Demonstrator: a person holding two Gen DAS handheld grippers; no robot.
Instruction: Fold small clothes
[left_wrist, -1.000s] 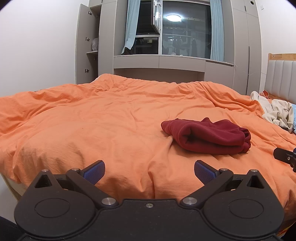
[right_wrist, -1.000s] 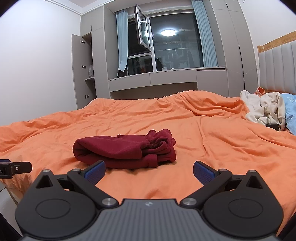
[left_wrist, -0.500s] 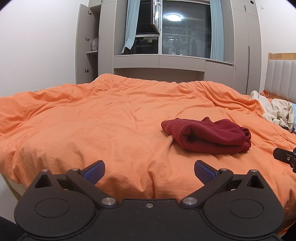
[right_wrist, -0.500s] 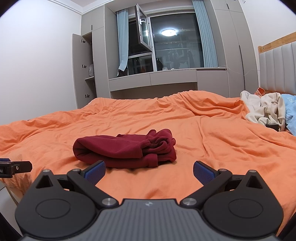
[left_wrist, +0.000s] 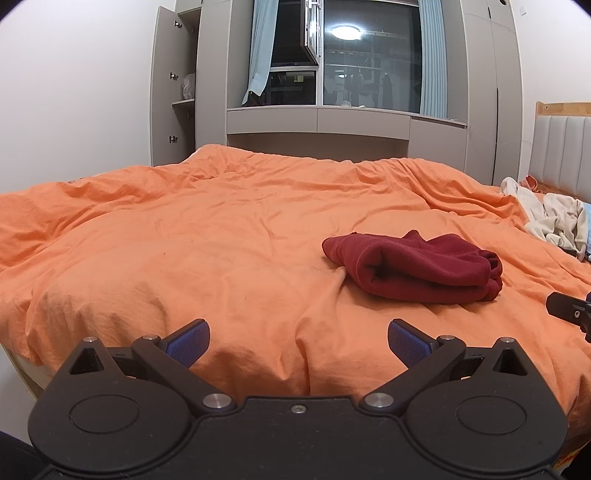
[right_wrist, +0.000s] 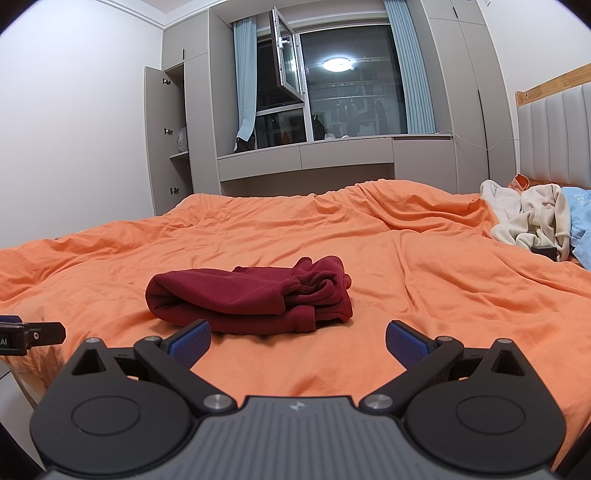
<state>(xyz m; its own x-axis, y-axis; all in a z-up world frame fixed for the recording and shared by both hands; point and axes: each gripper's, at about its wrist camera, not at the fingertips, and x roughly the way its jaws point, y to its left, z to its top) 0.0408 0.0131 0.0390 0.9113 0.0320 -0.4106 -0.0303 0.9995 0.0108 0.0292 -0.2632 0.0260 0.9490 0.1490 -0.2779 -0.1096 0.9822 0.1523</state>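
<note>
- Dark red garment (right_wrist: 251, 299) lies in a loose, bunched bundle on the orange duvet (left_wrist: 184, 258), towards the near edge of the bed; in the right wrist view it sits just ahead of the tongs, in the left wrist view ahead and to the right (left_wrist: 413, 267).
- Judgement: the fold is rough at best — rolled lip on one side, crumpled cuffs or hems on the other. The step in hand looks like the approach for a grasp.
- To do it well: take one outer edge or corner with each tong instead of biting into the thick middle; lift low, draw the cloth apart until flat, then lay edge onto edge. Pinch only the red fabric, since the duvet below is soft and wrinkled and could be caught too.
- Left gripper (left_wrist: 298, 336): jaws spread wide, blue pads (left_wrist: 188, 338) well apart, nothing between them; it hovers over the duvet's near edge, touching no cloth.
- Right gripper (right_wrist: 298, 336): jaws likewise wide apart and empty; the left pad (right_wrist: 190, 338) appears just before the garment's near fold — contact cannot be confirmed.
- Each tong's tip shows at the edge of the other's view.
- Pile of pale clothes (right_wrist: 528, 218) with a light blue item (right_wrist: 581, 221) waits by the headboard, well apart from the red piece.
</note>
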